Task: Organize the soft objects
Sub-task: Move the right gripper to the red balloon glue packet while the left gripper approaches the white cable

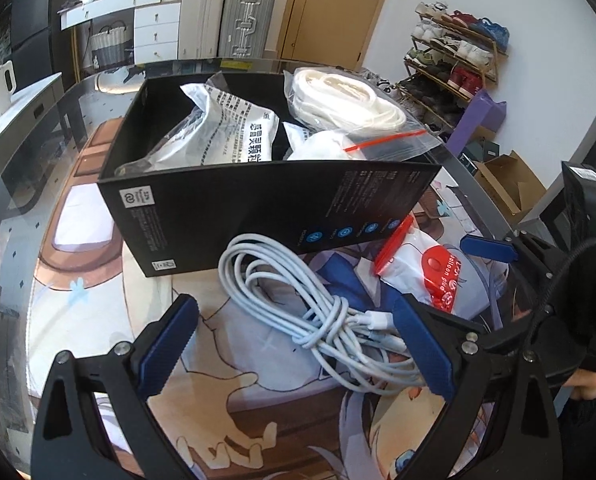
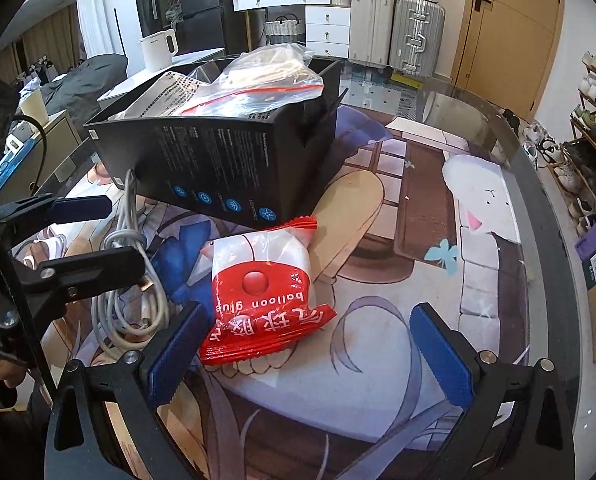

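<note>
Your left gripper (image 1: 293, 344) hangs over the table (image 2: 498, 128) with jaws wide, holding nothing. The coiled white cable (image 1: 298, 300) lies between its blue pads, its knotted end against the right-hand pad (image 1: 426, 348). Your right gripper (image 2: 310, 356) also has jaws wide and empty. The red-and-white balloon glue packet (image 2: 265, 292) lies flat on the table, just ahead of the left-hand pad (image 2: 173, 356) at 11 o'clock. The black box (image 1: 233, 208) stands at 12 o'clock from both grippers, touching the packet's far end. It holds a printed white pouch (image 1: 225, 128) and a zip bag of white cord (image 1: 346, 104).
</note>
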Motion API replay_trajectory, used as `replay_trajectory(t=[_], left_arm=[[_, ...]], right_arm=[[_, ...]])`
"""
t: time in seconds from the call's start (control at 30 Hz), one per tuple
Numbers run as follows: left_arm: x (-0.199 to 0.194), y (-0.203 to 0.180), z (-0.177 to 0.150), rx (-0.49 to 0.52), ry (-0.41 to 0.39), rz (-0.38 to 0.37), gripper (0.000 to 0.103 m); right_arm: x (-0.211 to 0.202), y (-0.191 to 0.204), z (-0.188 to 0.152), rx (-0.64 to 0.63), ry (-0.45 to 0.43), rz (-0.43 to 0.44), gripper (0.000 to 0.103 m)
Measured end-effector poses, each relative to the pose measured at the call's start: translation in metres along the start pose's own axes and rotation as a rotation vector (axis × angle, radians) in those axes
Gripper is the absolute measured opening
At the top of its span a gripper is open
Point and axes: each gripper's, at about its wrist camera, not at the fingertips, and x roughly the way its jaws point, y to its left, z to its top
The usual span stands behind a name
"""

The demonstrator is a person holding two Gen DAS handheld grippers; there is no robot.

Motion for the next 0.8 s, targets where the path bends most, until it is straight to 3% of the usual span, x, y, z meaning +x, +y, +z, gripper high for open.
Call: replay_trajectory(t=[0.4,0.8], left_arm=[[-0.001,0.001,-0.004,0.041,0.043,0.021,0.099],[-0.025,0.028,-0.013,0.082,0.069,0.024,0.099]], right_arm=[[-0.001,0.000,-0.001,-0.006,-0.004,0.005,0.102],[-0.001,0.001,-0.001,-0.006,-0.003,0.006,0.102]])
